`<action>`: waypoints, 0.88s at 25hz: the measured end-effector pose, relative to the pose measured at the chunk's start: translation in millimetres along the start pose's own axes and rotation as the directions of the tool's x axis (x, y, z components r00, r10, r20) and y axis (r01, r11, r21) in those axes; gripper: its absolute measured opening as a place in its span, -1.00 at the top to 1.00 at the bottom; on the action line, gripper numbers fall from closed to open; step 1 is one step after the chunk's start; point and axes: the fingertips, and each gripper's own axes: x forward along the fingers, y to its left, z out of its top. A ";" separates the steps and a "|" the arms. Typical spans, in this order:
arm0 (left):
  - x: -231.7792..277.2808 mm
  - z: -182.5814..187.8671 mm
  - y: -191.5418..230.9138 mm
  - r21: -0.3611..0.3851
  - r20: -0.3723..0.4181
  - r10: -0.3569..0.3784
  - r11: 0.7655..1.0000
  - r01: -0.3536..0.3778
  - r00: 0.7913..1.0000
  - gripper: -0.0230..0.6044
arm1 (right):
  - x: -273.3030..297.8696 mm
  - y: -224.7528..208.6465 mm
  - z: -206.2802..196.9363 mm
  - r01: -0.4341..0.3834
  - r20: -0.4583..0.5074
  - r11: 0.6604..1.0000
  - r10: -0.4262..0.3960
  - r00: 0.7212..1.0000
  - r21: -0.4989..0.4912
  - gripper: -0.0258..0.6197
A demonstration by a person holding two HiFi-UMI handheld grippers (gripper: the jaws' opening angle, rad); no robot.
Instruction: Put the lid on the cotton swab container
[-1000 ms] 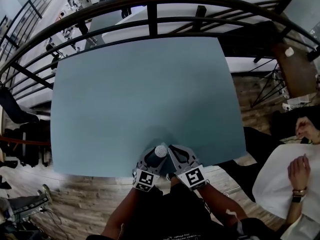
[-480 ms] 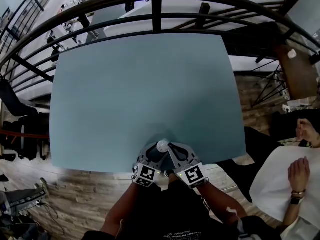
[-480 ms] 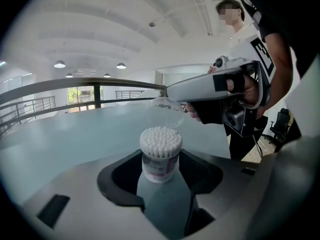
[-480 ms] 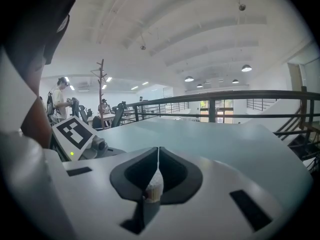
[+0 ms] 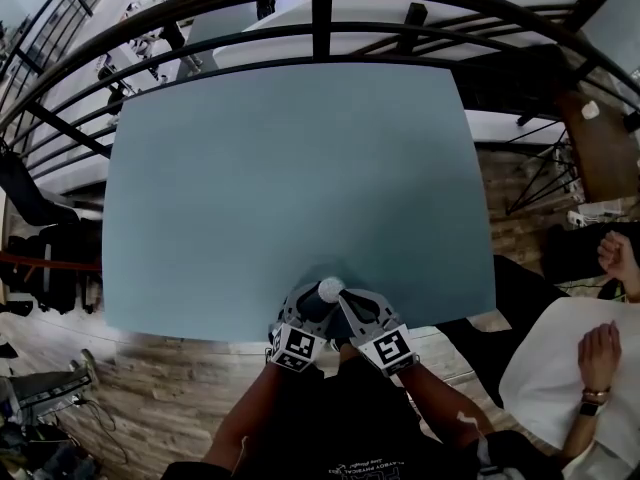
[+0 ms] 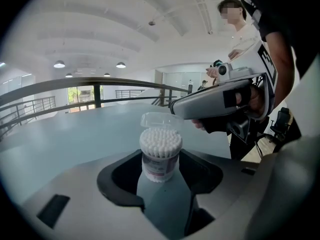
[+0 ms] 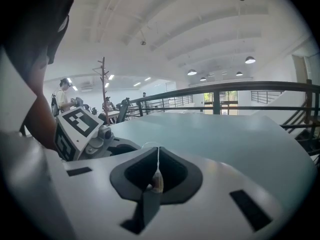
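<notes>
Left tongs (image 6: 160,156) clamp the cotton swab container (image 6: 159,168), right tongs (image 7: 158,151) pinch the clear lid (image 6: 161,120) just above it.

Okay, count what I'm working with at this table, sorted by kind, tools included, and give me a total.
Cotton swab container: 1
Clear lid: 1
Grippers: 2, the left gripper and the right gripper
Total: 4

The table (image 5: 290,168) stands open beyond the cotton swab container (image 6: 160,154), which the left gripper (image 5: 312,306) and right gripper (image 5: 348,304) seemingly crowd.
</notes>
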 end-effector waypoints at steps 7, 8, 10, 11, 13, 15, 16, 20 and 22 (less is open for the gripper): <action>0.4 0.0 -1.5 0.016 -0.011 -0.007 1.000 0.007 1.000 0.15 | 9.0 8.5 -4.3 -0.036 -0.026 0.999 0.035 0.999 -0.025 0.85; 0.4 0.4 -1.6 0.015 -0.013 -0.007 1.000 0.007 1.000 0.15 | 10.2 8.8 -4.3 -0.038 -0.033 0.998 0.037 0.999 -0.041 0.85; 0.7 1.0 -1.5 0.013 -0.016 -0.007 1.000 0.007 1.000 0.15 | 13.0 8.8 -3.8 -0.041 -0.036 0.998 0.039 0.999 -0.052 0.85; 1.0 0.9 -1.3 0.013 -0.017 -0.006 1.000 0.006 1.000 0.15 | 14.4 9.1 -4.3 -0.043 -0.036 0.998 0.041 0.998 -0.047 0.85; 1.1 0.2 -1.4 0.015 -0.018 -0.004 1.000 0.004 1.000 0.15 | 16.1 10.3 -7.4 -0.047 -0.046 0.997 0.044 0.998 -0.056 0.86; 0.5 -0.5 -1.7 0.019 -0.018 -0.003 1.000 0.003 1.000 0.15 | 16.6 12.5 -10.1 -0.049 -0.062 0.996 0.045 0.997 -0.073 0.86; 0.1 -0.6 -1.6 0.021 -0.019 -0.003 1.000 0.004 1.000 0.15 | 16.9 13.4 -10.4 -0.050 -0.067 0.996 0.045 0.997 -0.078 0.86; 0.6 -0.9 -1.6 0.026 -0.023 -0.003 1.000 0.004 1.000 0.15 | 18.4 13.9 -12.3 -0.051 -0.084 0.995 0.044 0.996 -0.084 0.86; 0.6 -1.2 -1.9 0.033 -0.025 -0.004 0.999 0.005 1.000 0.15 | 18.5 14.8 -14.7 -0.051 -0.100 0.994 0.041 0.994 -0.100 0.86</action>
